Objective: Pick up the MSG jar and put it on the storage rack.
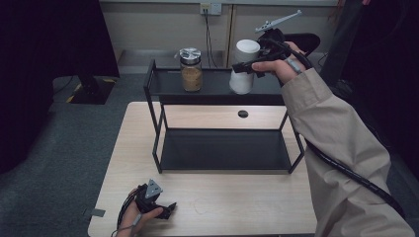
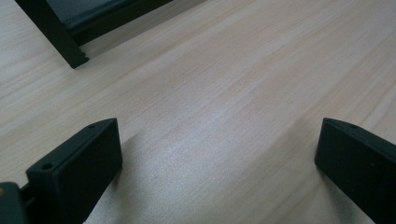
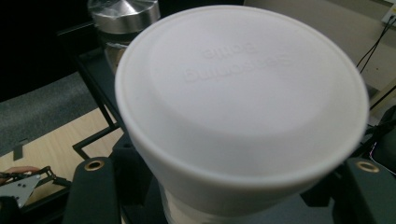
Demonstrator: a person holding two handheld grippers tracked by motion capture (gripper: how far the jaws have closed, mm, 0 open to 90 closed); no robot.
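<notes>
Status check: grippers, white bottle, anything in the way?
Right hand-held gripper shut on white bottle at rack's top shelf. Left hand-held gripper open, on table. Glass jar stands apart, left.

A pale wooden desk [image 1: 207,207] is set on grey carpet [image 1: 59,148]. The back wall [image 1: 163,24] is panelled in beige, and a socket [image 1: 210,8] with a black cable hanging from it is mounted there. Dark curtains [image 1: 44,49] are hung at the left, and the light is kept dim
</notes>
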